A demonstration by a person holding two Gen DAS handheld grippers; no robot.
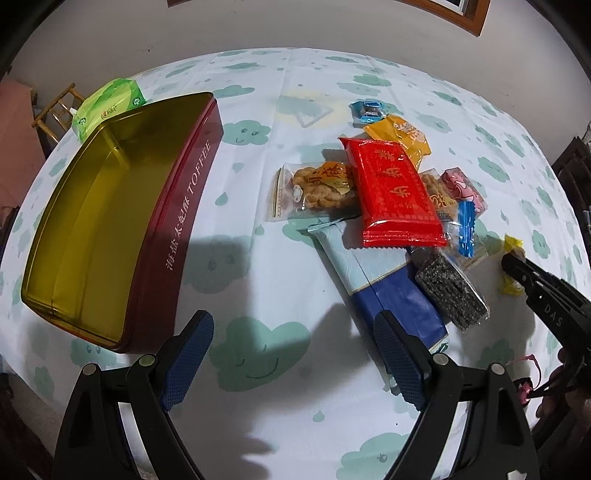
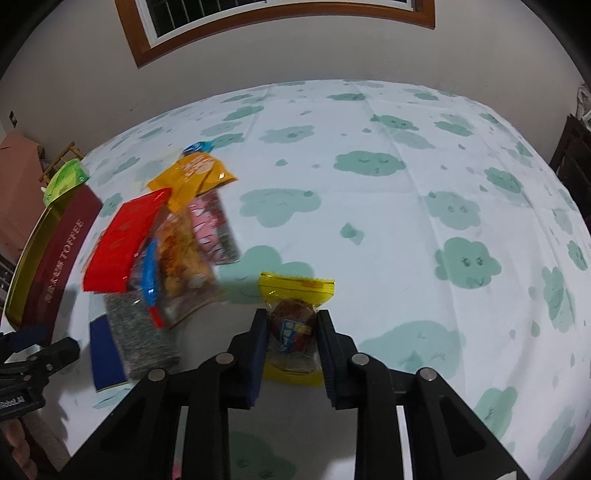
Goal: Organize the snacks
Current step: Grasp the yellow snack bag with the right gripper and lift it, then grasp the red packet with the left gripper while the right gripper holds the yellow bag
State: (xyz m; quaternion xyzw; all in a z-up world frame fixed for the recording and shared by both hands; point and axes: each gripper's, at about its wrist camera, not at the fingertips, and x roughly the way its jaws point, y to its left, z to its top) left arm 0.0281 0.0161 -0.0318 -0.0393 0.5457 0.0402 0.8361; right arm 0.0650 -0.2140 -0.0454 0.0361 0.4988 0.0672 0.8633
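An open red toffee tin (image 1: 184, 206) with an empty gold inside stands at the left; it also shows in the right wrist view (image 2: 59, 251). A pile of snack packets lies in the middle: a red packet (image 1: 395, 192), an orange packet (image 1: 402, 142), a blue-and-white packet (image 1: 384, 280), a black sesame bar (image 1: 450, 291). My left gripper (image 1: 293, 350) is open and empty above the cloth, between tin and pile. My right gripper (image 2: 291, 332) is shut on a yellow snack packet (image 2: 295, 295), right of the pile (image 2: 166, 251).
A green tissue pack (image 1: 110, 103) lies behind the tin. A white cloth with green clouds (image 2: 406, 206) covers the table. A small blue candy (image 1: 369, 110) lies behind the pile. A wall and a window frame (image 2: 280, 22) are beyond the far edge.
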